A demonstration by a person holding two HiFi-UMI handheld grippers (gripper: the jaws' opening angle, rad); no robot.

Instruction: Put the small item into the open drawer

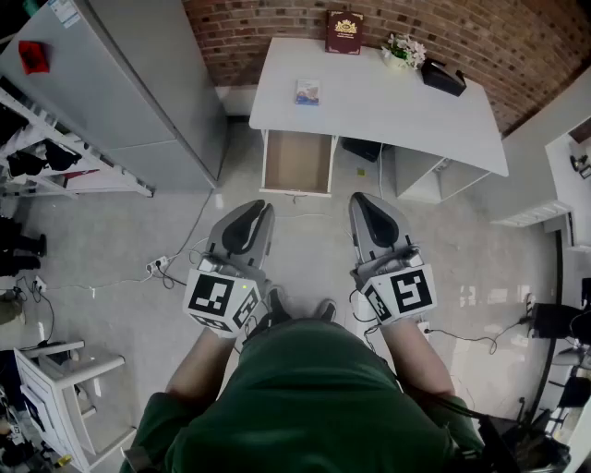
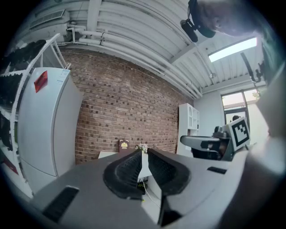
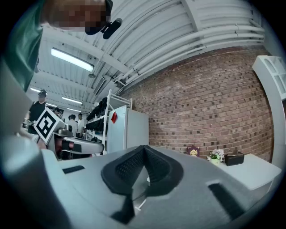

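Nothing of the job is done yet: I stand well back from the white desk, its drawer pulled open and seemingly bare, while the small packet lies on the desktop just behind it. My left gripper and right gripper are both closed on nothing. Approach, pickup and drop are all left. Brick wall, refrigerator and cable-strewn floor frame the scene; a maroon book, flowers and a black case sit at the back of the desk.

Lab-type test room, not domestic: bare brick wall, white desk, grey fridge, storage rack, loose floor cables.
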